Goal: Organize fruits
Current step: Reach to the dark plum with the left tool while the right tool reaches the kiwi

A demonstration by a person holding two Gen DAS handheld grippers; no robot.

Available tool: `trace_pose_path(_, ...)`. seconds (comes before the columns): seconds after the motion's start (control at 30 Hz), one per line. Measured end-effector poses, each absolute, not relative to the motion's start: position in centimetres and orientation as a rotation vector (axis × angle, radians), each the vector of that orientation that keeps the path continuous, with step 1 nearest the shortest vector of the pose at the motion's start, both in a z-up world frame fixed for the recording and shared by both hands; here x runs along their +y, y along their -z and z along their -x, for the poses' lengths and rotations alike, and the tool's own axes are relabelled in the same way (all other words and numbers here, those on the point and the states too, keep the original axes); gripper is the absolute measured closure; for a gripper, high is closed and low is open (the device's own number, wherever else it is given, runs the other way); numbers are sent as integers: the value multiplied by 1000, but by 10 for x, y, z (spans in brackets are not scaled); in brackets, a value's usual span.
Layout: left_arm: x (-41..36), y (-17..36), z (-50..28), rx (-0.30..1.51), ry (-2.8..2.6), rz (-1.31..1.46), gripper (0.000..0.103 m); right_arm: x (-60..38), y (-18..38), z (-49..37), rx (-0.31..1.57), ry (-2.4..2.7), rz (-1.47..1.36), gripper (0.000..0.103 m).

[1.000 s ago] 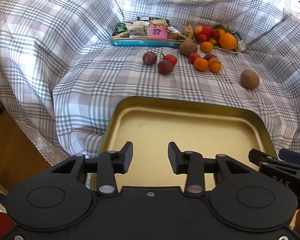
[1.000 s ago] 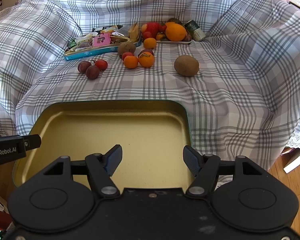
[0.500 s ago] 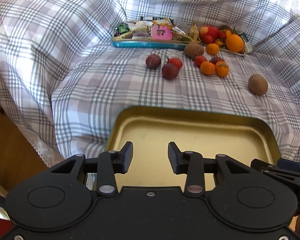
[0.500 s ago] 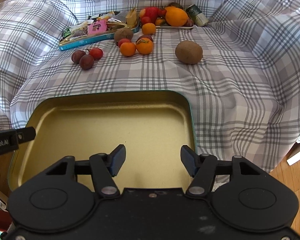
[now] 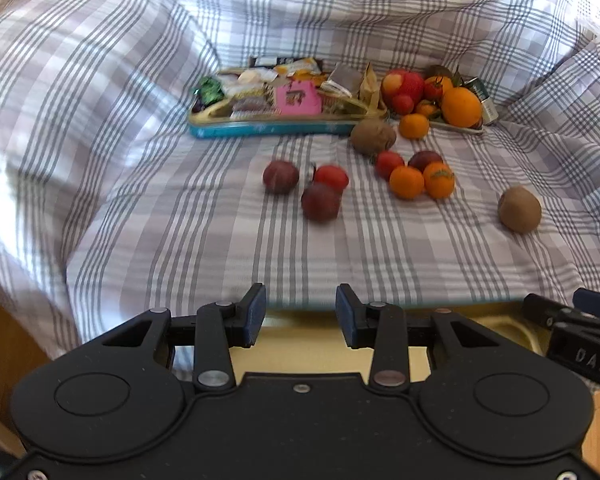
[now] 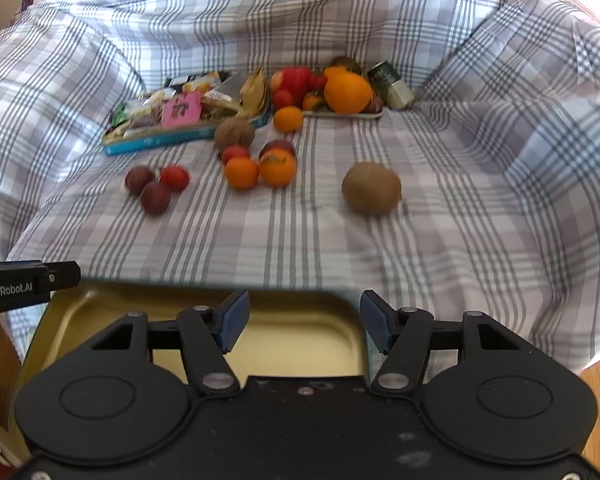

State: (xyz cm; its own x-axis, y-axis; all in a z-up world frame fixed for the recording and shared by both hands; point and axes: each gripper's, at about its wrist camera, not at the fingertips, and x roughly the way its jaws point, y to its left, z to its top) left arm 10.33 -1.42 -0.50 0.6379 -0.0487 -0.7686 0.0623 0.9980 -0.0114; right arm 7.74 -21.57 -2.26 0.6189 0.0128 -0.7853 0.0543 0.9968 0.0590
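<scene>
Loose fruit lies on the plaid cloth: two dark plums and a red tomato, two small oranges, a kiwi by the tin, and a lone kiwi to the right. An empty gold tray sits at the cloth's near edge, mostly under both grippers. My left gripper hangs open over the tray's far rim, nothing between its fingers. My right gripper is open too, wider, over the tray's right end, well short of the fruit.
At the back a teal tin holds snack packets. Beside it a plate carries a large orange, an apple and small fruit, with a can lying next to it. The cloth rises in folds on both sides; wooden floor shows at the lower corners.
Both grippers have moved forward over the tray toward the fruit, so the tray has sunk low in both views. The right jaws narrowed a little early on.
</scene>
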Motion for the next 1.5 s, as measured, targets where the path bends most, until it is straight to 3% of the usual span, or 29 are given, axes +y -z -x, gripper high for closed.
trace_pose_path(0.27,-28,10,-144,821,118,-85,56,-240,31,-126,904,86,-121,37)
trace_pose_path(0.73,-35,42,-205,898,90,-91,56,-269,60,-186,925,182,-152,34)
trace_pose_path(1.5,-34,70,-239,974,61,-7,52,-270,104,-234,960,206,-152,29)
